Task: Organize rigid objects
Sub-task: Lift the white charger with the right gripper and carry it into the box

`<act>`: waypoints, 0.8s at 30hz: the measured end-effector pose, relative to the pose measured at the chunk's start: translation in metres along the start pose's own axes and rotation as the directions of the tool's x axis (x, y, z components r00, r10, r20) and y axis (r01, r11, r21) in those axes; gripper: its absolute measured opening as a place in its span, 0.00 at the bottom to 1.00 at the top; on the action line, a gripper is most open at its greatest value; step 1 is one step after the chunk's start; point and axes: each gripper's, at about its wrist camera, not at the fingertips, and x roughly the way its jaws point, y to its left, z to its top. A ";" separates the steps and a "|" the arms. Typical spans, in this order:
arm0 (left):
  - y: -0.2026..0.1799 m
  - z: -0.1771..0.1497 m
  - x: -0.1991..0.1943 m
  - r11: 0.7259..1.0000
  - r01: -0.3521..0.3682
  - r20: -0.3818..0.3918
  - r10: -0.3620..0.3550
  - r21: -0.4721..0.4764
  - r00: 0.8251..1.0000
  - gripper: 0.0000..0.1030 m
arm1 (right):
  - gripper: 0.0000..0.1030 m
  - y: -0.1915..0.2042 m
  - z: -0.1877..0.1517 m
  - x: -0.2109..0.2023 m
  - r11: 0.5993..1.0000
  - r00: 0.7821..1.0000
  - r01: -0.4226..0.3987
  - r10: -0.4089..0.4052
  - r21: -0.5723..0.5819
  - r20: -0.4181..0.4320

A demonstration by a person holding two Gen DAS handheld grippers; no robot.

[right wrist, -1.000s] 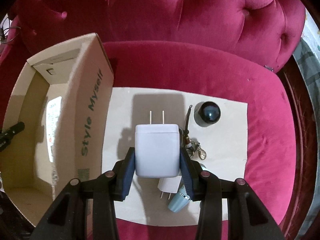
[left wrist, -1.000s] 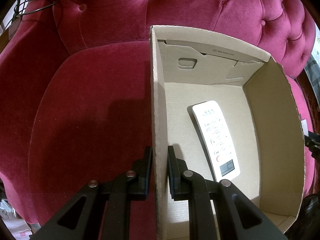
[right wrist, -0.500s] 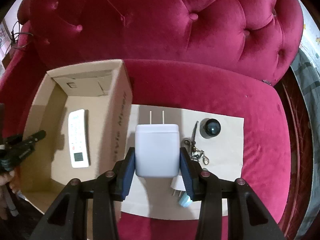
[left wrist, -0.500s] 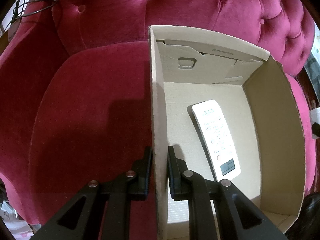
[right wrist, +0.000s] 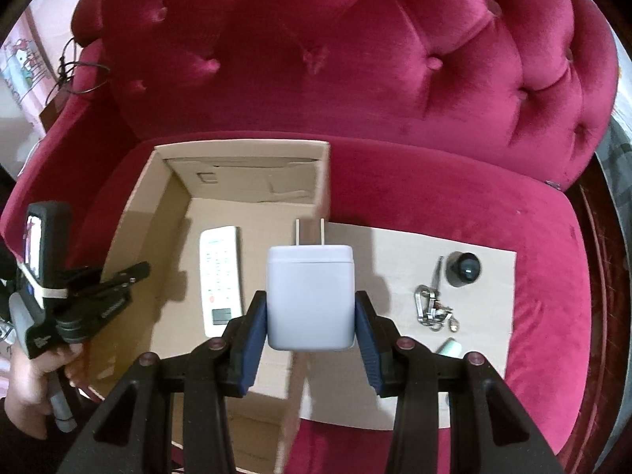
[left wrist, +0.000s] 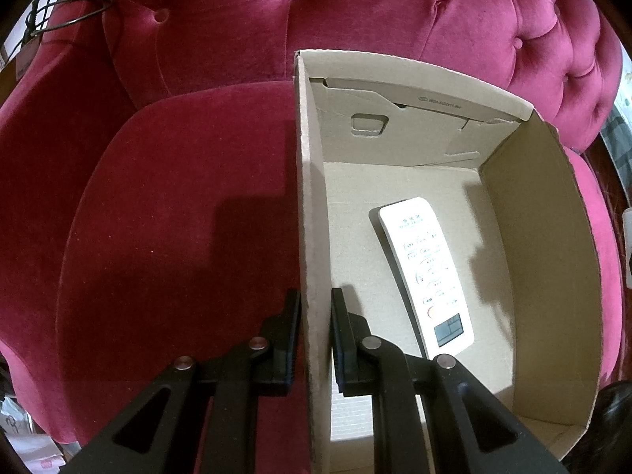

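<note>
The right gripper [right wrist: 312, 316] is clamped on a white plug adapter [right wrist: 310, 296], prongs pointing away, held above the right wall of the cardboard box [right wrist: 154, 245]. The box sits on a red velvet sofa [right wrist: 395, 79]. The left gripper [left wrist: 315, 339] is pinched together on the box's left wall. Inside the box a white remote [left wrist: 428, 276] lies flat on the floor. Right of the box, on a cardboard sheet [right wrist: 395, 249], lie a keychain [right wrist: 430, 308] and a black round object [right wrist: 464, 268].
</note>
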 end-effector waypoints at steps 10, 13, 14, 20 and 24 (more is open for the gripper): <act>-0.001 0.000 0.001 1.000 0.000 0.000 0.000 -0.001 1.000 0.15 | 0.44 0.041 -0.007 0.014 0.997 0.997 -0.074 0.073 -0.012 -0.020; -0.001 0.000 0.001 1.000 -0.001 0.000 0.001 0.000 1.000 0.15 | 0.44 0.051 -0.012 0.022 0.997 0.996 -0.077 0.076 -0.029 -0.038; -0.001 0.000 0.001 1.000 -0.001 0.000 0.001 0.000 1.000 0.15 | 0.44 0.054 -0.014 0.025 0.996 0.996 -0.078 0.076 -0.034 -0.046; -0.002 0.000 0.001 1.000 -0.002 0.000 0.002 0.000 1.000 0.15 | 0.44 0.071 -0.025 0.046 0.995 0.993 -0.076 0.069 -0.064 -0.097; -0.002 -0.001 0.001 1.000 0.000 0.000 0.000 -0.001 1.000 0.15 | 0.44 0.082 -0.036 0.064 0.994 0.987 -0.067 0.055 -0.081 -0.148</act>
